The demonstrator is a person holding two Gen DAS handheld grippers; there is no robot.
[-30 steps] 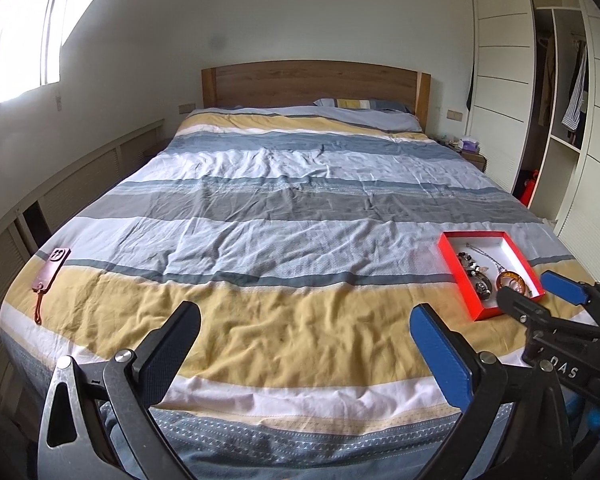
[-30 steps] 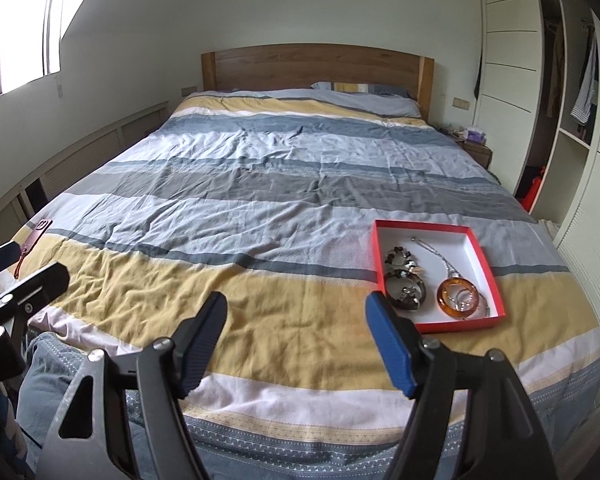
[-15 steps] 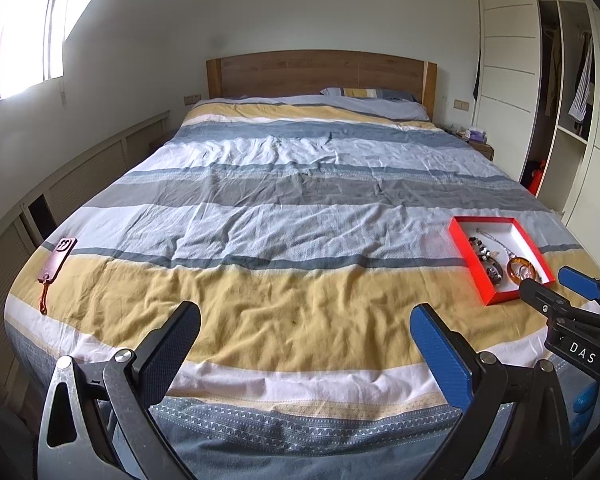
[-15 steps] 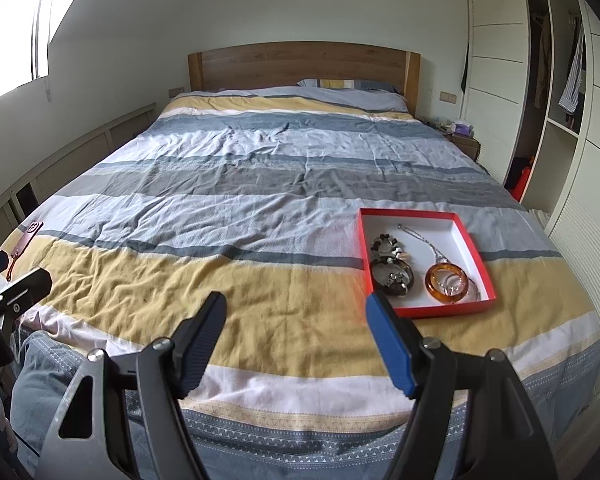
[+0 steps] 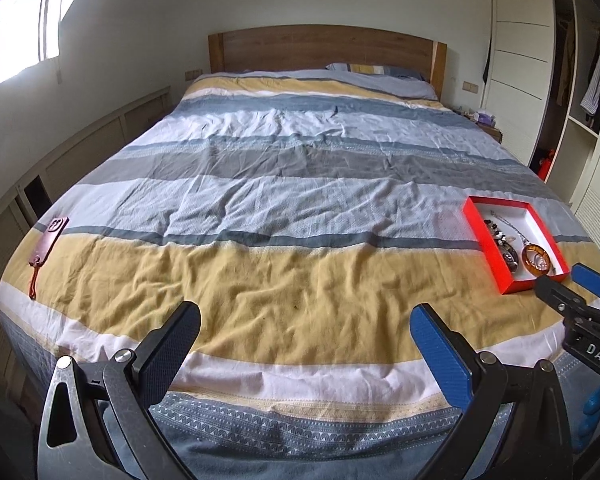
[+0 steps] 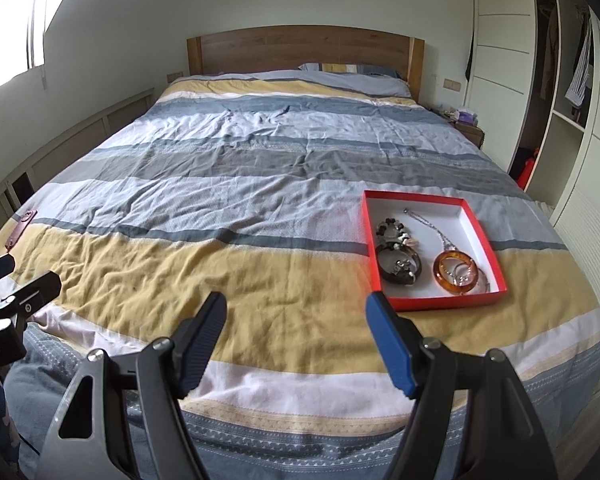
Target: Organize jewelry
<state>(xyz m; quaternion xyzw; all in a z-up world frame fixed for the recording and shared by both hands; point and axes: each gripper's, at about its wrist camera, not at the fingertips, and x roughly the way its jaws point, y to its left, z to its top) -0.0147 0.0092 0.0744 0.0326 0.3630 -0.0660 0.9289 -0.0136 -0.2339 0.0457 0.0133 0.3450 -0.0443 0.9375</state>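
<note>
Both claws released, closing on the jewelry.
Left claw point(image 5: 304, 344) and right claw point(image 6: 296, 334) empty; red box point(image 6: 496, 254) flat on bed point(image 6: 260, 200), bangles seemingly tangled.

White letters "DAS" stand on the right gripper point(image 5: 572, 286) body, seen from the left wrist.

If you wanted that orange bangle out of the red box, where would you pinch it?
Probably the near rim of the orange bangle, from above. It lies flat in the red box, so one finger of the right hand-held gripper goes inside the ring, the other outside. A silver chain seems to cross it, so lift slowly.
</note>
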